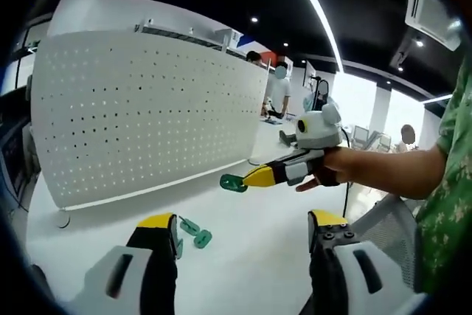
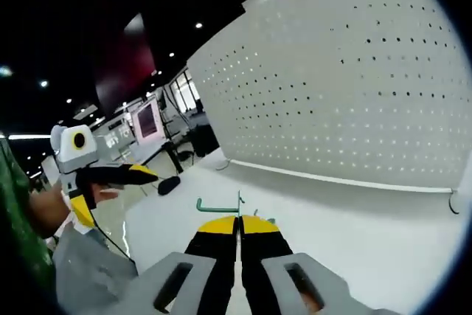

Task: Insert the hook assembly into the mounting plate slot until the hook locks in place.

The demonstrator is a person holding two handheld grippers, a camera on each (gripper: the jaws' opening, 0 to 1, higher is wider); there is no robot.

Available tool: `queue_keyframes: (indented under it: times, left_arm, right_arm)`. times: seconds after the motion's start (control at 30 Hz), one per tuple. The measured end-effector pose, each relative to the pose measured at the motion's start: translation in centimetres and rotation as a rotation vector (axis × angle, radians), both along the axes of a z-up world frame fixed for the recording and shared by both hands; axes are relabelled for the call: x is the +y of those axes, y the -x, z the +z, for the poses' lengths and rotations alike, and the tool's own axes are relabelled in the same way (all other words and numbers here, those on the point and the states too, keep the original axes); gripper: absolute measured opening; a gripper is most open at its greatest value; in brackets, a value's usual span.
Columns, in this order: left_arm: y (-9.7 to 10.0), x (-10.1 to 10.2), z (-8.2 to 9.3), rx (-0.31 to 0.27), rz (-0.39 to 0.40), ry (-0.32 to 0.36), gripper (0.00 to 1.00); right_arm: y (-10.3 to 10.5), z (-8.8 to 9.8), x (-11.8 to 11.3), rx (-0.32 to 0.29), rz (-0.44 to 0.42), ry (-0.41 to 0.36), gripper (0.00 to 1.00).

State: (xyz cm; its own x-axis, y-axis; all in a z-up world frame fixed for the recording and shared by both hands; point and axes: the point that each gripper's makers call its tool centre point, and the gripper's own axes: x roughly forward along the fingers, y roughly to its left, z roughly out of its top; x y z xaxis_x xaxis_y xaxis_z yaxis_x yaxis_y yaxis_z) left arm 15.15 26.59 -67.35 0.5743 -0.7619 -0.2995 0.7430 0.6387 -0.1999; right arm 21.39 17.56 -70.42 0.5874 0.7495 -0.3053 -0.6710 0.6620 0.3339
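Observation:
A white perforated mounting board stands upright on the white table; the right gripper view looks along it. My right gripper is shut on a green hook, whose end sticks out ahead of the jaws. In the left gripper view that gripper hangs in the air to the right of the board, the green hook pointing toward the board. My left gripper is open and holds nothing. Two more green hooks lie on the table just beyond its left finger.
A person's arm in a green patterned sleeve reaches in from the right. A grey mesh chair stands under it. People and workbenches with screens are in the background. The board's foot rests on the table.

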Motion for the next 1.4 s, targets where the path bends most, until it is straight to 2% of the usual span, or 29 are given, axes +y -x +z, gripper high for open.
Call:
queue_keyframes:
  times: [0.2,0.37,0.47,0.57,0.87,1.4]
  left_arm:
    - [-0.4,0.1,1.1,-0.005,0.001,0.044,0.72]
    - [-1.1,0.2,1.5,-0.001,0.001,0.089,0.69]
    - [-1.7,0.5,1.1,0.040,0.006,0.124,0.67]
    - [-2.0,0.6,1.6,0.050,0.007,0.172,0.65]
    - [-2.5,0.5,1.8,0.078,0.000,0.240,0.61]
    - [-2.6,0.5,2.5,0.112,-0.019,0.369,0.41]
  right_arm:
    - [0.4,2.3,0.7,-0.018,0.013,-0.075,0.00]
    - [0.8,3.5,1.3,-0.012,0.035,-0.154,0.00]
    - [0.9,3.5,1.4,-0.001,0.045,-0.186,0.00]
    - [1.1,3.5,1.5,0.012,0.052,-0.212,0.00]
    - [1.9,4.7,2.1,0.020,0.083,-0.303,0.00]
    - [3.1,6.3,3.4,0.030,0.143,-0.415,0.00]
